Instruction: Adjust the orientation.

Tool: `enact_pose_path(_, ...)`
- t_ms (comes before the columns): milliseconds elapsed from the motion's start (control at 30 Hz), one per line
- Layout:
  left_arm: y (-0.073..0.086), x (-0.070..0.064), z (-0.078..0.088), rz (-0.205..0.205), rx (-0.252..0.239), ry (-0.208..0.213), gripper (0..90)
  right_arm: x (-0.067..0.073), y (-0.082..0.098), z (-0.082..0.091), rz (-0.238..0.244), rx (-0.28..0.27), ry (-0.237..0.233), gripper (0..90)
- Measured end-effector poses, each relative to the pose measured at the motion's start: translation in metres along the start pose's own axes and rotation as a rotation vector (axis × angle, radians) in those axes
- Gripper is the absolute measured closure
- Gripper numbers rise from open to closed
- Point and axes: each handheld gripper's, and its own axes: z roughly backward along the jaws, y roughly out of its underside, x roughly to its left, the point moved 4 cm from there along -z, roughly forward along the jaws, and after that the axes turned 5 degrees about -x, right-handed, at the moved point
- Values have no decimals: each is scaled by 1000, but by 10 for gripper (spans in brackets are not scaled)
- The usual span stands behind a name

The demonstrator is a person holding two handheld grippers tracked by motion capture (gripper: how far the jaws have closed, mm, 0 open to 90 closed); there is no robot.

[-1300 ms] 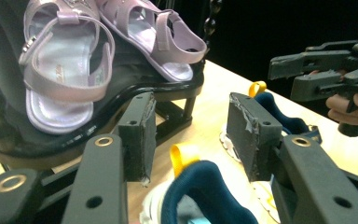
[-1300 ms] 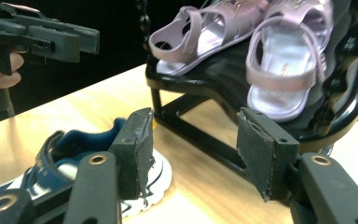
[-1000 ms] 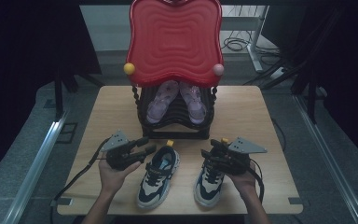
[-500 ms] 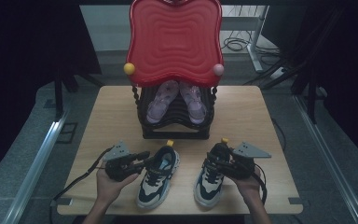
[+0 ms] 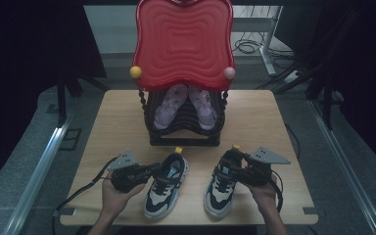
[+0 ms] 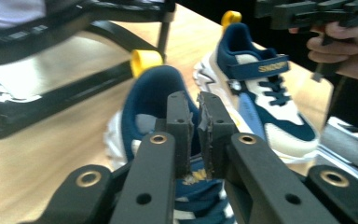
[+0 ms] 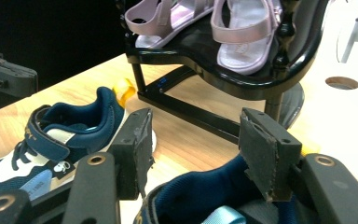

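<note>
- The left gripper, held in the person's left hand, has just been closing its jaws; in the left gripper view they pinch the edge of the collar of the left navy, white and light-blue sneaker.
- That sneaker lies on the light wooden table, near its front edge, just in front of the black shoe rack.
- The right gripper stands wide open, its pads straddling the navy collar of the right matching sneaker without pressing it.
- The two sneakers sit side by side, slightly apart.
- A pair of pale lilac sandals rests on the rack, below a red wavy tray.
</note>
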Motion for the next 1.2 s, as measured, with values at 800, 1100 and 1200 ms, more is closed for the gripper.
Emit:
enact_pose_path(800, 49, -50, -38, -31, 245, 105, 889, -17, 2, 10, -65, -11, 99, 450)
enact_pose_path(1100, 61, -53, -39, -36, 309, 75, 899, -20, 3, 11, -76, -15, 120, 449)
enact_pose_path(1200, 65, -53, -39, -32, 323, 74, 899, -22, 3, 11, -82, -10, 125, 449)
